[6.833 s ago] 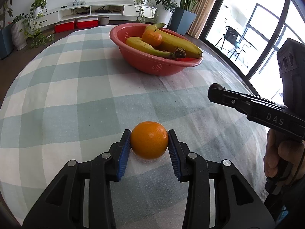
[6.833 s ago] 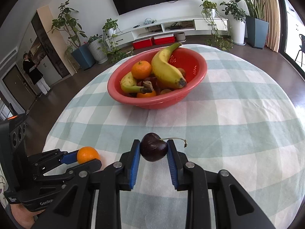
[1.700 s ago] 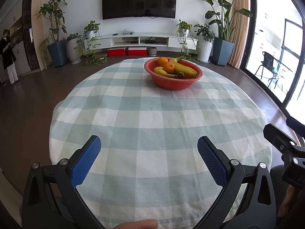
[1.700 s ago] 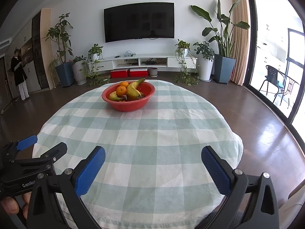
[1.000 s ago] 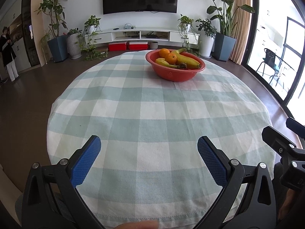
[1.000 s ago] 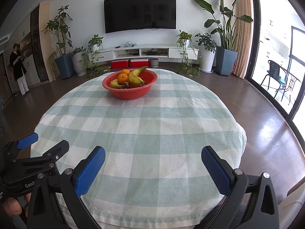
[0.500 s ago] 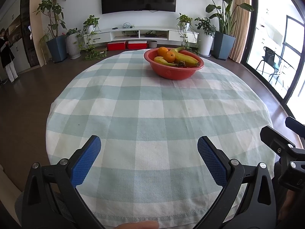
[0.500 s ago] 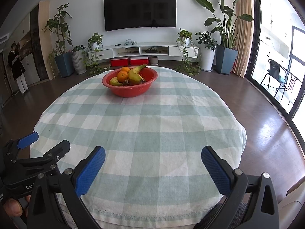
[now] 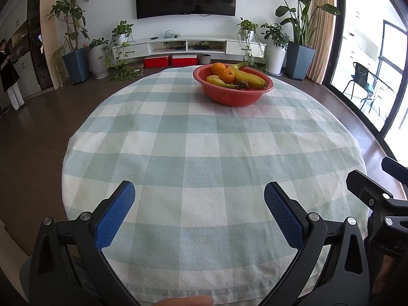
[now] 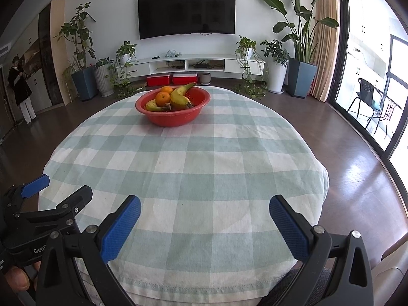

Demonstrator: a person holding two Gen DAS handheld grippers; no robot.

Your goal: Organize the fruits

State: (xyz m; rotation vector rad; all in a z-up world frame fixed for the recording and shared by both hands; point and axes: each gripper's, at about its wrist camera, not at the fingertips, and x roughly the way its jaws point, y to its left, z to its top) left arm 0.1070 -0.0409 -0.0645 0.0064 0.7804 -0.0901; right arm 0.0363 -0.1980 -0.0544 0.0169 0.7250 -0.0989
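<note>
Bananas (image 10: 179, 98) and oranges (image 10: 163, 98) gathered in red bowl (image 10: 173, 117); checked bench (image 10: 193, 168) bare of fruit. Left gripper (image 9: 199, 199), right gripper (image 10: 204, 210): jaws wide, empty. Seemingly complete.

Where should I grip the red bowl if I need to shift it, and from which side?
Take the red bowl by its near rim, coming from the table's front edge with one finger inside and one outside. The wall flares too wide to span, and bananas and oranges crowd the middle, so stay at the lip.
</note>
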